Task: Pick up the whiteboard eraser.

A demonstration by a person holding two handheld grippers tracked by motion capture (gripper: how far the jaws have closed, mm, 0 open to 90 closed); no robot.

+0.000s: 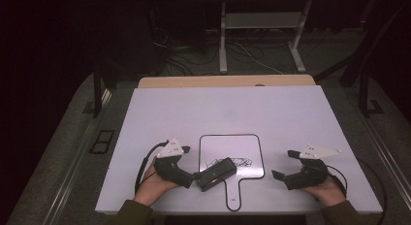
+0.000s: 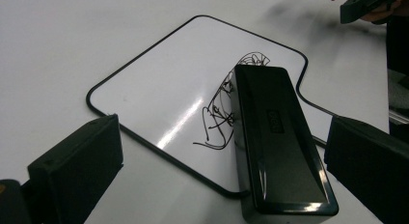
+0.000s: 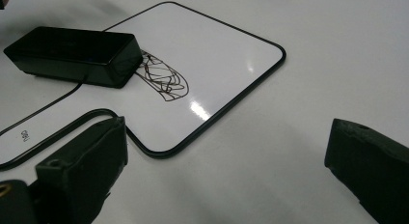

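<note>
Here, black eraser [image 1: 217,173] lying on small whiteboard [image 1: 232,147], covering 7 o'clock corner, touching black scribble [image 1: 231,162]. Left gripper [image 1: 190,167] sitting at 9 o'clock of board, jaws spread wide, eraser lying between them, ungripped. Right gripper [image 1: 283,164] resting at 3 o'clock on white table [image 1: 242,108], jaws gaping, holding nothing.

Both forearms enter from the near edge, sleeves dark. Left hand [image 1: 154,184] grips the left tool [image 1: 190,163], angled inward toward centre; jaws spread wide apart, nothing clamped between them. Right hand [image 1: 325,188] holds the right tool [image 1: 286,164], pointed left; jaws likewise parted, empty. The two tools sit well apart, low over the worktop [image 1: 291,113].
</note>
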